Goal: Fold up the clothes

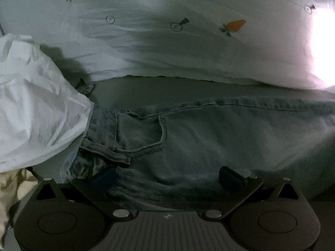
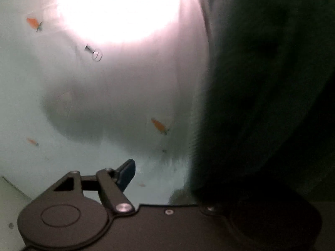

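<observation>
Light blue jeans [image 1: 209, 133] lie flat across the left wrist view, back pocket up and waistband to the left. My left gripper [image 1: 167, 176] is open, its two dark fingers apart and resting on the denim near the waistband. In the right wrist view my right gripper's left finger [image 2: 125, 174] shows, swung wide. A dark, blurred cloth [image 2: 261, 104] hangs close over the right side and hides the right finger. I cannot tell whether it is gripped.
A white sheet [image 1: 167, 48] printed with carrots and small circles covers the surface; it also shows in the right wrist view [image 2: 62, 115]. A crumpled white garment [image 1: 35, 108] lies left of the jeans. Bright glare [image 2: 121, 6] washes out part of the sheet.
</observation>
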### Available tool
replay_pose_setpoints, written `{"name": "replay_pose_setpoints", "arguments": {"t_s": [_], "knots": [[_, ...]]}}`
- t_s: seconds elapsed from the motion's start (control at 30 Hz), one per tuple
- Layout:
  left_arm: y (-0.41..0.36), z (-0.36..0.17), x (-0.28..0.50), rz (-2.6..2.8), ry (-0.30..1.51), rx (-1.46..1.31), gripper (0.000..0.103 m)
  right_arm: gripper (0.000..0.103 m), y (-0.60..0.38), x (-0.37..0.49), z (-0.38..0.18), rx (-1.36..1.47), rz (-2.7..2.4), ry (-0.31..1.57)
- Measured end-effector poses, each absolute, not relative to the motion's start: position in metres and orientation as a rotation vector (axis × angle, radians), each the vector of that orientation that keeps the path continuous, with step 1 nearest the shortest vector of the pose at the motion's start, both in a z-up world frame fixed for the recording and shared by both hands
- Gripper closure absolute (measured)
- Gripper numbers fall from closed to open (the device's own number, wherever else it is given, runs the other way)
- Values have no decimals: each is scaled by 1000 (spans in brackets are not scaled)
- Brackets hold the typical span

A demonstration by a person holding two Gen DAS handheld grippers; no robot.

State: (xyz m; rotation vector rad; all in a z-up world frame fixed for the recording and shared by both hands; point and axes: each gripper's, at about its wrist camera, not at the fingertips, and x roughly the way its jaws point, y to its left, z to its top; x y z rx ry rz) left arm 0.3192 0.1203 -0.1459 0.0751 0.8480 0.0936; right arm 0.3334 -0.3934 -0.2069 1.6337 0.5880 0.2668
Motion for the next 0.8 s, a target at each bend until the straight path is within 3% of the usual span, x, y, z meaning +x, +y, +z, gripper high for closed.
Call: {"name": "replay_pose_setpoints", "arguments": {"t_s": [0.1, 0.27, 0.3, 0.4, 0.5, 0.57, 0.63, 0.7, 0.8], "knots": [[123, -148, 321, 72, 855, 79, 0, 30, -343, 342, -210, 1451, 196, 749], [125, -150, 320, 47, 851, 84, 0, 28, -291, 357, -222, 1307, 217, 839], [127, -150, 321, 43, 851, 80, 0, 32, -284, 361, -221, 1245, 213, 848], [131, -150, 323, 38, 852, 65, 0, 22, -264, 374, -211, 1116, 249, 866], [131, -150, 325, 38, 856, 70, 0, 23, -241, 368, -212, 1057, 352, 949], [132, -151, 326, 33, 859, 72, 0, 27, -231, 367, -220, 1132, 465, 1024], [135, -150, 326, 17, 863, 69, 0, 49, -227, 344, -229, 1224, 617, 1129], [139, -150, 325, -2, 866, 62, 0, 52, -208, 328, -233, 1150, 698, 1204], [144, -149, 322, -24, 861, 41, 0, 52, -201, 323, -223, 947, 606, 1152]]}}
